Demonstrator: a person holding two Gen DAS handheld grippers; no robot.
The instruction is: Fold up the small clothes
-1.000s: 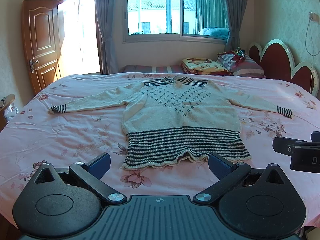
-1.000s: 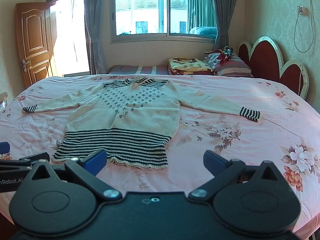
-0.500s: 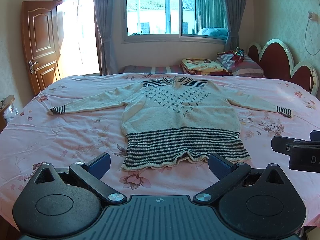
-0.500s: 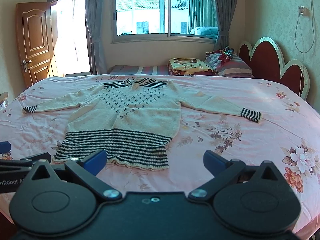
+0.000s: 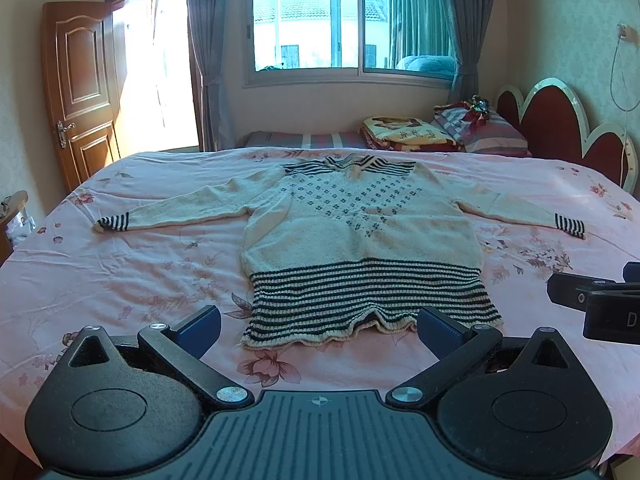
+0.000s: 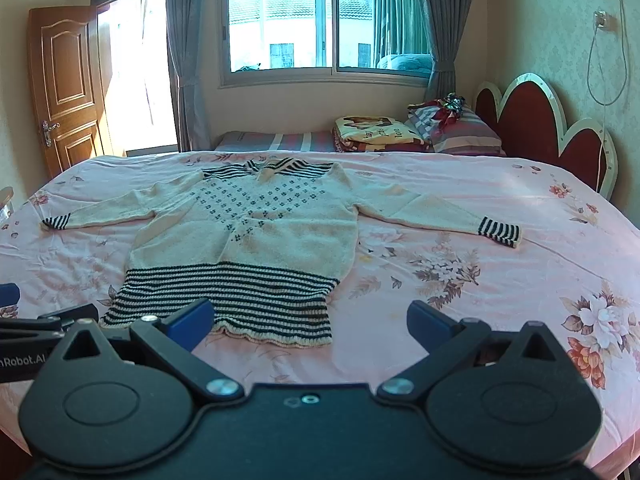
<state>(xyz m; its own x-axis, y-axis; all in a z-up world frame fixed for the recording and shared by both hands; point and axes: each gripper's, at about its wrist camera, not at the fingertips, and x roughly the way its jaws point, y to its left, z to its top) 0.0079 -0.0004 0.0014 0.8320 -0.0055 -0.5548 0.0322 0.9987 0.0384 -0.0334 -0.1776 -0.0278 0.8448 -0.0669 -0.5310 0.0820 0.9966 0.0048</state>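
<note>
A cream knit sweater (image 5: pixel 360 232) (image 6: pixel 256 232) with a black-striped hem, cuffs and collar lies flat on the pink floral bedspread (image 5: pixel 120 272) (image 6: pixel 500 280), both sleeves spread out sideways. My left gripper (image 5: pixel 318 326) hovers open just short of the striped hem, nothing between its blue fingertips. My right gripper (image 6: pixel 310 320) is open too, in front of the hem's right corner and holding nothing. Each gripper shows at the edge of the other's view: the right gripper (image 5: pixel 596 300) and the left gripper (image 6: pixel 36 328).
Folded blankets (image 5: pixel 408 134) and pillows (image 5: pixel 484 130) are stacked at the bed's far side beside a red scalloped headboard (image 5: pixel 560 128). A wooden door (image 5: pixel 80 92) stands open at the left. A window (image 5: pixel 348 24) with curtains is behind the bed.
Both views have shifted only slightly; the sweater lies as before and both grippers stay open.
</note>
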